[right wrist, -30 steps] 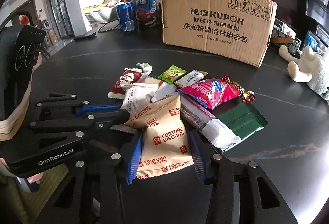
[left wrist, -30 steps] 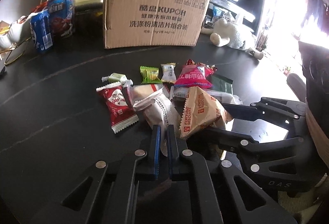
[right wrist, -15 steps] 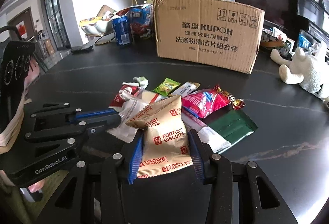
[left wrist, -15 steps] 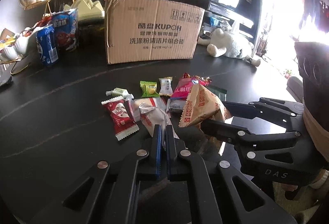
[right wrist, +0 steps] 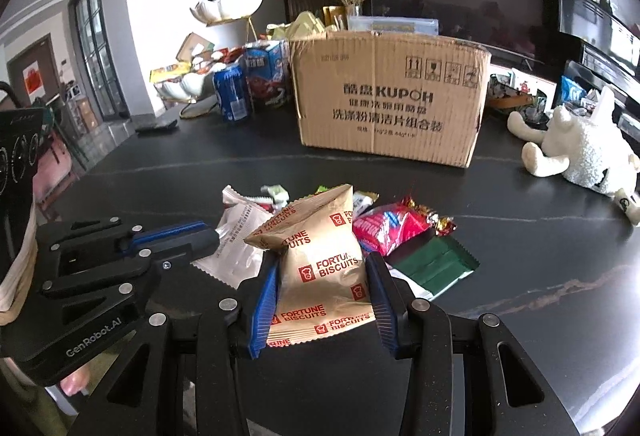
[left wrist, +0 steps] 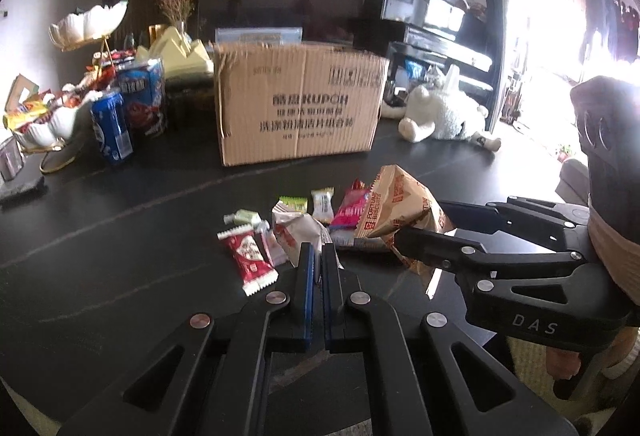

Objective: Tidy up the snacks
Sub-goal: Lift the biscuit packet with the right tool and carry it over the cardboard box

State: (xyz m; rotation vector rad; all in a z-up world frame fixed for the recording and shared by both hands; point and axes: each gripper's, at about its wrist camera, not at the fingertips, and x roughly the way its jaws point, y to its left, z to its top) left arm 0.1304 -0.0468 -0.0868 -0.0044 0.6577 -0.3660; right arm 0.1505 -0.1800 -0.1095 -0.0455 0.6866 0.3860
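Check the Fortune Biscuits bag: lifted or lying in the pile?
Lifted: the right gripper clamps the Fortune Biscuits bag upright, above the snack pile.

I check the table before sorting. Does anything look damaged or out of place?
The brown cardboard box has a torn, ragged top edge and a dented left corner. A white plush toy lies on its side on the black table, odd among snacks.

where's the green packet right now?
Right wrist view: the green packet lies flat on the table, right of the biscuit bag, just below the pink packet.
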